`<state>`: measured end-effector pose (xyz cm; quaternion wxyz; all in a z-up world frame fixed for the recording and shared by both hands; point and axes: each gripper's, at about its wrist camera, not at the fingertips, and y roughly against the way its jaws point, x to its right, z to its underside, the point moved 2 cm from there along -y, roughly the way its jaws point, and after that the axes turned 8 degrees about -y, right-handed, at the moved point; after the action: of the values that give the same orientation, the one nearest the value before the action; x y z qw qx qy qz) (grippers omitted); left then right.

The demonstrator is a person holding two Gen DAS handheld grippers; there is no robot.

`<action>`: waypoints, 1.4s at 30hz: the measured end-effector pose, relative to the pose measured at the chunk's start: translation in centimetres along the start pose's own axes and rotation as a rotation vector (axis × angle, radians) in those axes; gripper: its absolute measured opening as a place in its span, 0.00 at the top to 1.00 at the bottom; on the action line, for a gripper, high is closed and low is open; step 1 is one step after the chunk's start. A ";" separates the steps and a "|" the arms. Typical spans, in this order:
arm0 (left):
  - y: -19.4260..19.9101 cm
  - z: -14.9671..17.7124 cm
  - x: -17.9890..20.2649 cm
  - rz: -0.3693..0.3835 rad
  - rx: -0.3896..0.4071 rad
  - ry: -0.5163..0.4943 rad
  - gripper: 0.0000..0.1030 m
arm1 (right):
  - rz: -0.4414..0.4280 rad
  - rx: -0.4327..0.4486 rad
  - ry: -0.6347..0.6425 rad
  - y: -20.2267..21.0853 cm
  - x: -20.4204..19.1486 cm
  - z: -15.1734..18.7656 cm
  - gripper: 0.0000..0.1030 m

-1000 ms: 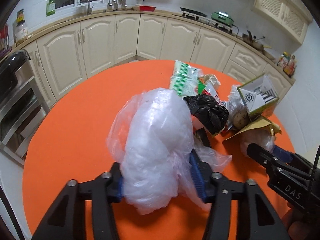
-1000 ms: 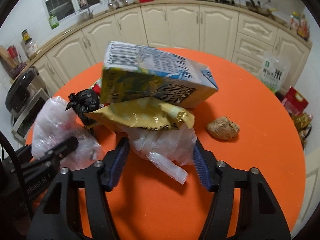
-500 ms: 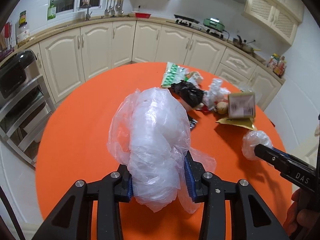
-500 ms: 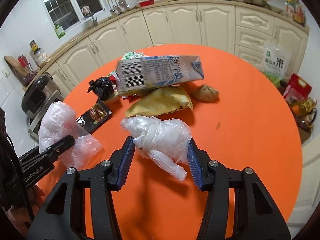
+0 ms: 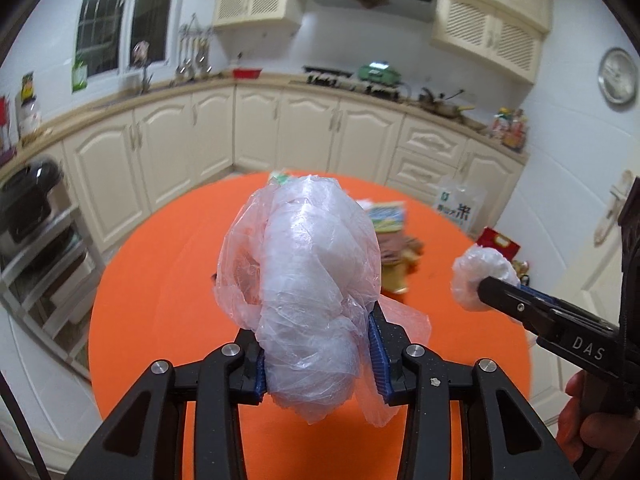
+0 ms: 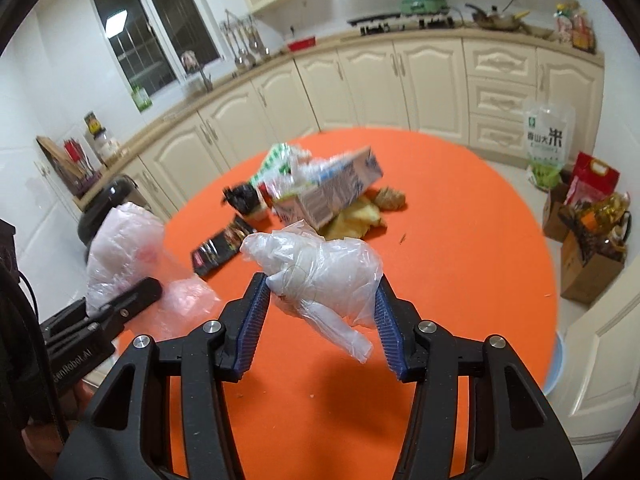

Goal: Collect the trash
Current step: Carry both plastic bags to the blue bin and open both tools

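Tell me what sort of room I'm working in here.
A home kitchen, most likely: cream cabinets run under a long counter, a gas stove with a green pot sits on it, and utensils hang beside the window.

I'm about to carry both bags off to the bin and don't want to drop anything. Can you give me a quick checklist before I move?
1. Left gripper clamped on the large clear plastic bag: ok, jaws press it on both sides.
2. Right gripper clamped on the small clear plastic bag: ok, held on both sides.
3. Both bags lifted off the orange table: ok.
4. Loose tails that could snag: not ok, film hangs below both sets of jaws.
5. Table cleared: not ok; the milk carton, black bag and dark wrapper remain.
6. Bin within reach: cannot tell, none identified in view.
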<state>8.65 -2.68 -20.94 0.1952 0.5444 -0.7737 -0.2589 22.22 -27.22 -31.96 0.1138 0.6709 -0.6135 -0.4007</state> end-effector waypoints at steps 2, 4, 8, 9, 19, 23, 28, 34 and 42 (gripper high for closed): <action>1.2 -0.2 1.8 0.012 0.030 -0.029 0.65 | -0.008 0.049 -0.004 2.2 0.5 -0.5 0.53; 2.3 -0.1 3.3 0.029 0.055 -0.055 0.65 | -0.009 0.098 -0.015 4.4 1.1 -1.2 0.53; 4.1 -0.1 7.7 0.076 0.105 -0.126 0.65 | 0.017 0.194 -0.045 8.6 3.2 -2.2 0.53; 4.4 -0.1 8.8 0.089 0.113 -0.140 0.65 | 0.027 0.214 -0.055 9.6 3.9 -2.4 0.53; 3.1 0.2 19.4 0.284 0.116 -0.276 0.65 | 0.227 0.344 -0.233 17.3 16.0 -3.1 0.53; 0.6 0.6 23.5 0.347 0.068 -0.310 0.65 | 0.309 0.335 -0.311 17.8 21.7 -2.8 0.53; -3.0 0.7 27.3 0.380 0.004 -0.345 0.65 | 0.373 0.288 -0.391 16.9 28.4 -1.9 0.53; -8.4 1.2 31.3 0.391 -0.099 -0.388 0.65 | 0.400 0.193 -0.472 13.0 34.6 -0.5 0.53; -20.4 -1.2 37.8 0.381 -0.283 -0.428 0.65 | 0.398 0.053 -0.566 6.6 40.8 1.8 0.53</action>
<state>11.99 -44.15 -31.70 0.1467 0.2905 -0.8415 -0.4313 13.14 -65.39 -45.12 -0.0024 0.4031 -0.7499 -0.5246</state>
